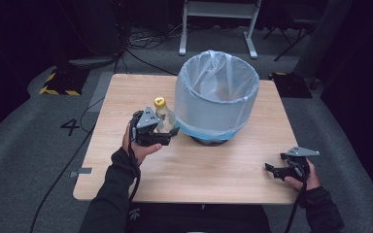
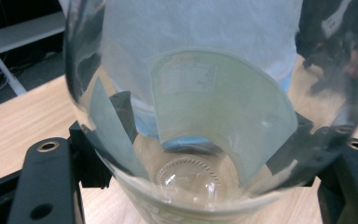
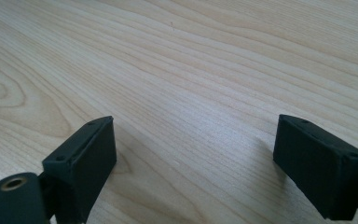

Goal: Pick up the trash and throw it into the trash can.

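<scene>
- Here, from the high view, the left gripper holds a clear bottle with a yellow cap, upright, just beside the left wall of the bin and, as far as I can tell, lifted a little off the table.
- The bin stands near the middle of the table, lined with a pale blue bag; the bottle looks close to touching its side, though I cannot tell for sure.
- The right gripper rests low at the table's right front edge, well apart from the bin, its jaws parted and empty.
- From the left gripper view, the bottle sits clamped between the two black jaws, which press on its lower body at either side. It looks empty, with a loose label curling inside the view.
- I judge it light, thin-walled and slick: too hard a squeeze would dent it, too light and it slides. A grip low on the body, as here, seems sound.
- From the right gripper view, both jaws stand wide over bare wood, nothing between them.
</scene>
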The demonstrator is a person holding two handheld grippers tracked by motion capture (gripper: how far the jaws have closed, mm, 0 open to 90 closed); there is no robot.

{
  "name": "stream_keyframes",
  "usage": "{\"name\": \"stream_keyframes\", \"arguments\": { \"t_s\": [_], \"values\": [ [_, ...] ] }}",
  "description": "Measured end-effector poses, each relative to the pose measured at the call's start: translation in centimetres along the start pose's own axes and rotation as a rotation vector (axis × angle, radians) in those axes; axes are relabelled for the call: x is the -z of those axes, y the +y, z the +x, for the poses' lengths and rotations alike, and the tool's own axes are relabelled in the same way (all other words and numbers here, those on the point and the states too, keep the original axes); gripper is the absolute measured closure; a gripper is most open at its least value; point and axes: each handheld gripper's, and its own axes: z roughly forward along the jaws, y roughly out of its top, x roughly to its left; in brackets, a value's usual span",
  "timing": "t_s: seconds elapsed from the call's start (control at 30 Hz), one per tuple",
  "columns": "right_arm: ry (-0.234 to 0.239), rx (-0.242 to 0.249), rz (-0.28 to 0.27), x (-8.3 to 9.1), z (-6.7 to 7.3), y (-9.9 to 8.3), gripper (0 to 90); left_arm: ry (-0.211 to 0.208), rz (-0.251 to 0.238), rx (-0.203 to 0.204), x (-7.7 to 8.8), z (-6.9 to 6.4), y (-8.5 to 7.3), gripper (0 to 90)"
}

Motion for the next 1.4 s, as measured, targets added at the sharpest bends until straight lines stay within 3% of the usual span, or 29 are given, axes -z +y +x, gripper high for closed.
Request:
{"name": "stream_keyframes", "arguments": {
  "t_s": [0.2,0.43,0.53,0.77,1.17,1.4],
  "values": [
    [0.0,-0.001,0.0,0.0,0.0,0.0,13.1,0.022,0.003,-0.018,0.6,0.5,1.3,27.7],
    [0.0,-0.001,0.0,0.0,0.0,0.0,13.1,0.064,-0.035,-0.042,1.7,1.1,3.1,27.7],
    [0.0,0.0,0.0,0.0,0.0,0.0,13.1,0.071,-0.038,-0.051,2.1,1.2,3.9,27.7],
    [0.0,0.0,0.0,0.0,0.0,0.0,13.1,0.08,-0.094,-0.024,2.2,1.3,5.8,27.7],
    [0.0,0.0,0.0,0.0,0.0,0.0,13.1,0.108,-0.124,-0.085,2.4,1.1,9.3,27.7],
    [0.0,0.0,0.0,0.0,0.0,0.0,13.1,0.116,-0.146,-0.081,2.7,1.3,10.5,27.7]
  ]
}}
